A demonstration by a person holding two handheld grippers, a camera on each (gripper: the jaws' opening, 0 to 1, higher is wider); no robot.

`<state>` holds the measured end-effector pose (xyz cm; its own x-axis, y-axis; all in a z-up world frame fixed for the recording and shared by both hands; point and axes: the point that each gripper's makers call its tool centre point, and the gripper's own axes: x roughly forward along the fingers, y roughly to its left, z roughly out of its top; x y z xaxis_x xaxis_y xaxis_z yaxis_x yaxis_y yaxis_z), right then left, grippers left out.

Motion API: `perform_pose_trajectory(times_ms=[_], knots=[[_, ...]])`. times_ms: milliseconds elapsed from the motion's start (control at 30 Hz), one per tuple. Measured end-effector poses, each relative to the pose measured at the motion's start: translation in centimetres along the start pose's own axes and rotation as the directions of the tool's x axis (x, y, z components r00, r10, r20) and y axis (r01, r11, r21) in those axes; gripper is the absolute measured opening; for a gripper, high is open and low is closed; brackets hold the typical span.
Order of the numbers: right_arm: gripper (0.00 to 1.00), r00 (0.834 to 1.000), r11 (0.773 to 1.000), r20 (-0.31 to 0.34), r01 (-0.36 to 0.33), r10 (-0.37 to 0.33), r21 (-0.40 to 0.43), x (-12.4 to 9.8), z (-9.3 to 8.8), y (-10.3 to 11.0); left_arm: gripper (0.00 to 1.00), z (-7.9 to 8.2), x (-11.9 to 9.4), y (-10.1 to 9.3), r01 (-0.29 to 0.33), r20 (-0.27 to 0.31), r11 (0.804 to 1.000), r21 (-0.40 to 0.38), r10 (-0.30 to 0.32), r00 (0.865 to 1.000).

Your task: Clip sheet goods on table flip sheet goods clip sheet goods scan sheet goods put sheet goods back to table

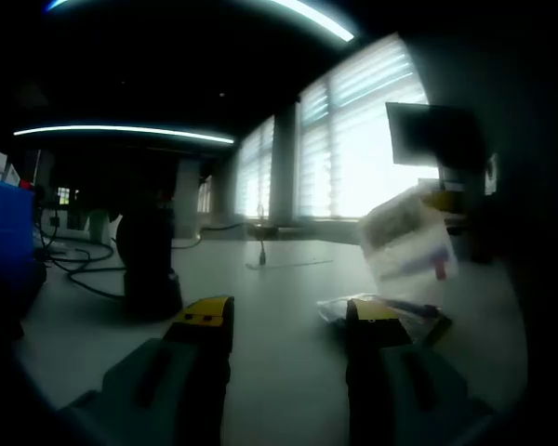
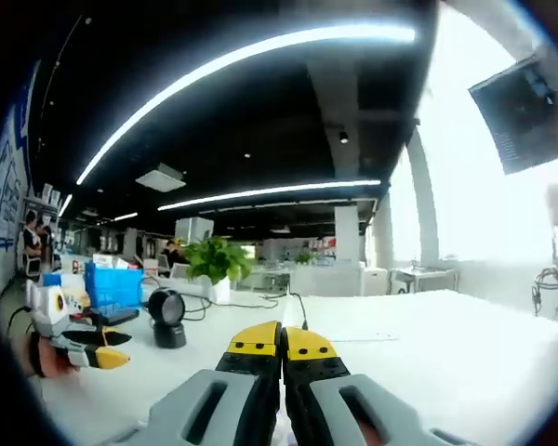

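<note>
**While R pinches shut, L sits wide open over tabletop**

L view: left hand-held gripper [image 1: 289,321] jaws spread wide, nothing between them, yellow tips over the pale tabletop [image 1: 279,279]. Sheet goods [image 1: 411,243] up in the air to the right, a white flat pack w/ blue + red print, blurred, tilted; can't tell what holds it. Clear-wrapped pack [image 1: 386,311] lies on tabletop just behind the right jaw tip. Dark upright scanner [image 1: 149,265] stands at left, cables beside it. Dark monitor [image 1: 428,135] against bright windows.

R view: right hand-held gripper [image 2: 282,346] jaws pressed together; can't tell if anything's pinched between. Shows what L view doesn't: other hand-held gripper [image 2: 70,339] at far left w/ jaws apart, blue bin [image 2: 113,286], green plant [image 2: 214,260], round black scanner [image 2: 166,316] on tabletop [image 2: 428,344], people at far left.
</note>
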<state>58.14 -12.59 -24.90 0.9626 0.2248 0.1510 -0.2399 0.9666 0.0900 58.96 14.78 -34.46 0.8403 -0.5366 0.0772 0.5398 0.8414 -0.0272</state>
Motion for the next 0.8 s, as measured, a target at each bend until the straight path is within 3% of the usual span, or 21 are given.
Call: perform_pose_trajectory(times_ms=[133,200,300,400,500,567,700,767,800], knots=[[0.0,0.998,0.989,0.02,0.052,-0.055,0.135,-0.4,0.0,-2.6,0.41,0.0,0.0,0.0,-0.001,0.0,1.0,-0.001,0.001,1.0],[0.0,0.993,0.983,0.058,0.092,-0.102,0.157,-0.8,0.3,-4.1,0.41,0.0,0.0,0.0,0.0,-0.001,1.0,0.0,0.0,1.0],[0.0,0.985,0.966,0.062,0.144,-0.161,0.216,-1.5,-0.2,-6.2,0.41,0.0,0.0,0.0,-0.001,-0.001,1.0,-0.002,0.001,1.0],[0.0,0.975,0.924,0.044,0.191,-0.217,0.331,-2.3,-0.9,-8.5,0.41,0.0,0.0,0.0,-0.002,-0.002,1.0,-0.001,0.002,1.0],[0.0,0.959,0.854,0.013,0.244,-0.282,0.459,-3.6,-2.3,-11.1,0.41,0.0,0.0,0.0,-0.002,-0.001,1.0,-0.002,0.002,1.0],[0.0,0.948,0.835,0.009,0.276,-0.318,0.476,-4.2,-2.9,-12.6,0.41,0.1,0.0,0.0,-0.002,0.0,1.0,-0.002,0.002,1.0],[0.0,0.946,0.784,0.001,0.269,-0.325,0.559,-4.7,-4.2,-13.6,0.41,0.0,0.0,0.1,-0.002,0.0,1.0,-0.001,0.002,1.0],[0.0,0.944,0.774,-0.006,0.274,-0.33,0.571,-4.9,-4.7,-14.0,0.41,0.1,0.0,0.1,-0.004,0.0,1.0,-0.001,0.004,1.0],[0.0,0.941,0.755,-0.01,0.279,-0.34,0.593,-5.1,-5.0,-14.2,0.41,0.1,-0.1,0.1,-0.005,0.001,1.0,-0.002,0.005,1.0]])
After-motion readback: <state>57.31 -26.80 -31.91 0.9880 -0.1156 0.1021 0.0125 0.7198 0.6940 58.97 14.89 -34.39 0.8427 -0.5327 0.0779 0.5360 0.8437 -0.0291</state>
